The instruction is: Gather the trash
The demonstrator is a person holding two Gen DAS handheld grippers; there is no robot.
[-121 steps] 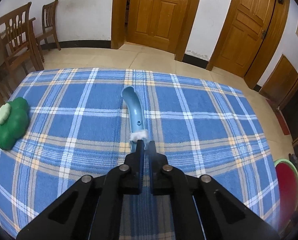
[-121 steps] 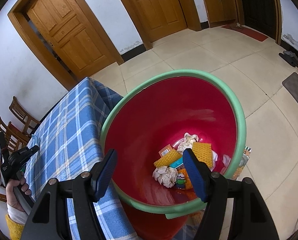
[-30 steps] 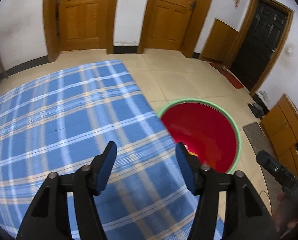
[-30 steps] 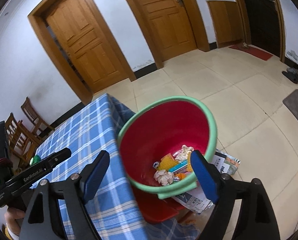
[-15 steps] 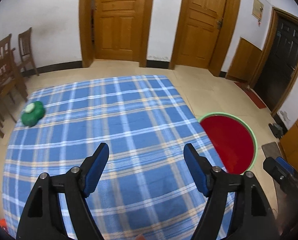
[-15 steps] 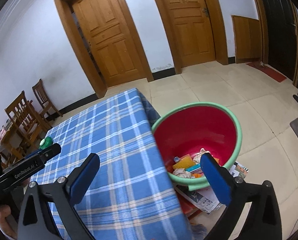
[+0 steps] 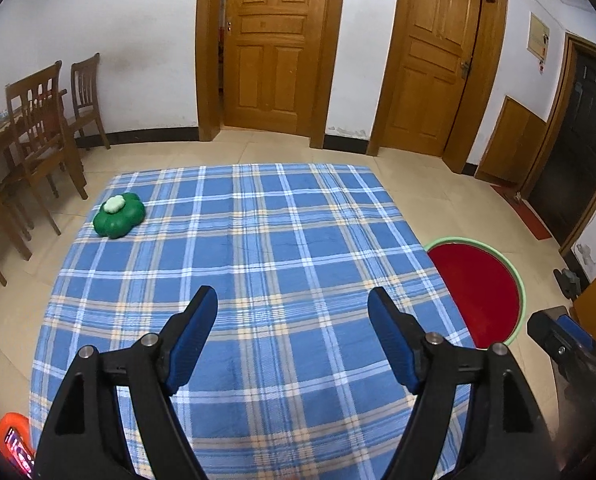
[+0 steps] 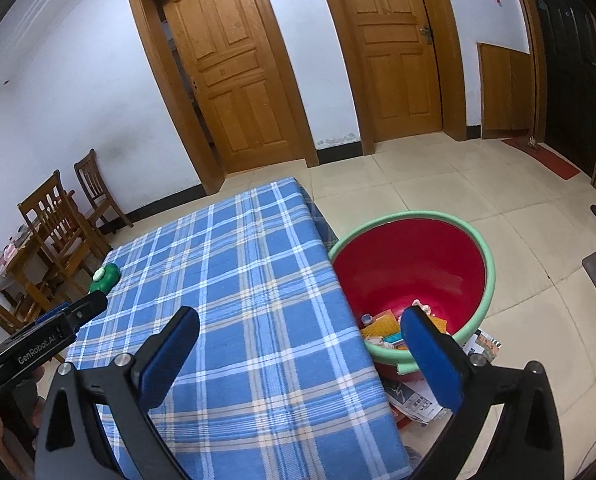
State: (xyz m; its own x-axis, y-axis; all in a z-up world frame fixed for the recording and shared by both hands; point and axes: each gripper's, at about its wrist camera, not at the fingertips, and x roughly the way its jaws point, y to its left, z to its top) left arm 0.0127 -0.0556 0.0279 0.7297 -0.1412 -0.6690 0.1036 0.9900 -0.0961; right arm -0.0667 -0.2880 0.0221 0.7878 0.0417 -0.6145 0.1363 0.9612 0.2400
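My left gripper (image 7: 292, 306) is open and empty, held above the near part of the blue plaid tablecloth (image 7: 258, 264). My right gripper (image 8: 298, 328) is open and empty, above the table's right edge (image 8: 346, 312). A red basin with a green rim (image 8: 484, 268) stands on the floor right of the table and holds several pieces of trash (image 8: 382, 330). The basin also shows in the left wrist view (image 7: 516, 276). A green flower-shaped object (image 7: 119, 215) lies at the cloth's far left; the right wrist view shows it too (image 8: 105, 277).
Wooden chairs (image 7: 38, 120) and a wooden table stand at the left. Two wooden doors (image 7: 274, 44) are in the far wall. Papers (image 8: 418, 400) lie on the floor under the basin. An orange object (image 7: 14, 440) sits at the lower left.
Both grippers have pulled back and up from the basin, so more of the table shows. Four seconds ago the left gripper was shut on a blue curved piece; now it is open and empty.
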